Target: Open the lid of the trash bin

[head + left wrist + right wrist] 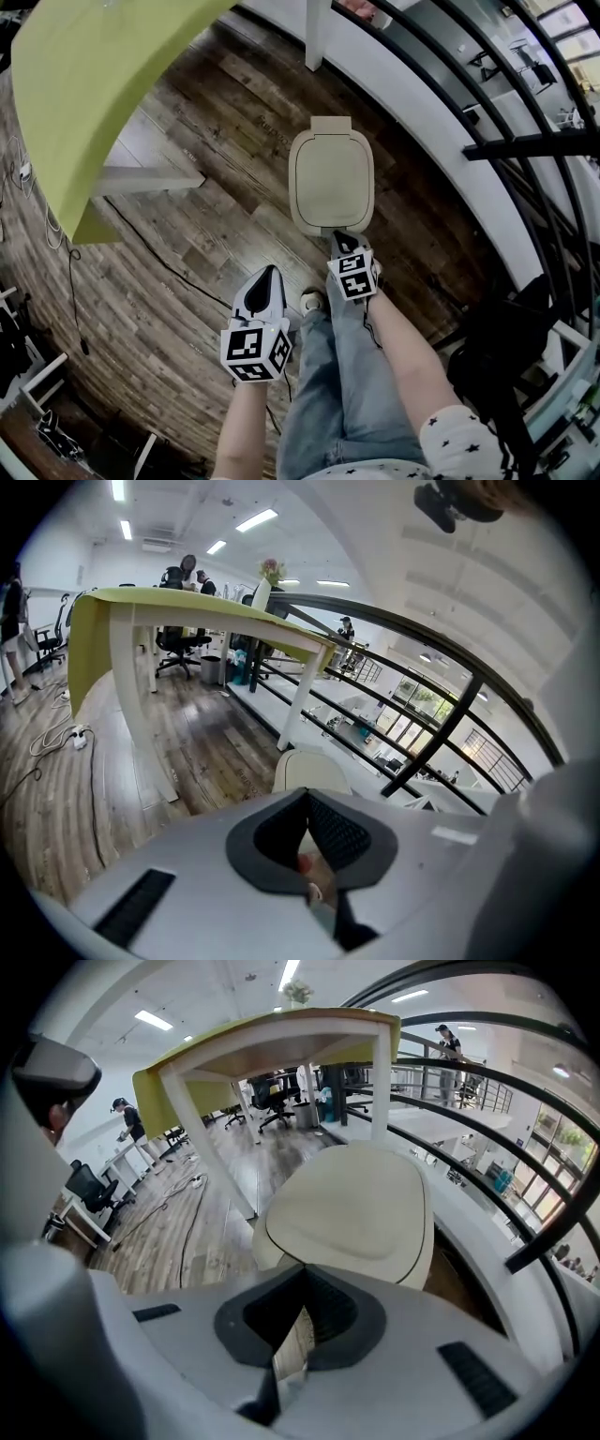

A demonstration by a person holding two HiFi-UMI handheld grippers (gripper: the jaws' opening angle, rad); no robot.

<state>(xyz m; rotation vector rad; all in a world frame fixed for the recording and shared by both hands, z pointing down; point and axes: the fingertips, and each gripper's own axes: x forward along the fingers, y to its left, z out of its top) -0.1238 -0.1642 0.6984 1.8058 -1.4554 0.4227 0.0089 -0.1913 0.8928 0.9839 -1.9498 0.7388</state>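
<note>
The right claw [343,240] is presenting its jaws pressed together at the tips, with nothing gripped; only floor is showing through the slit behind them. It is pointing at the near side of the trash bin [330,178], and in the head view its tip is sitting at the bin's front rim. Whether it is touching that rim cannot be told. In the right gripper view the cream lid [349,1206] is filling the space just beyond the jaws.

The left claw [268,275] is likewise closed and holding nothing. It is hanging over the wooden floor [187,234], to the left of the bin and apart from it, just beside the person's shoe [312,300].

The trash bin is standing upright on the floor, beside the white curved base [422,112] under the black railing [525,141] and to the right of the green-topped table [84,84]. Its lid is lying flat and shut, with a rectangular tab [331,125] projecting at the far side.

A leg in blue jeans [337,394] is reaching forward between the two claws, and a dark cable [159,258] is trailing across the boards at the left.
</note>
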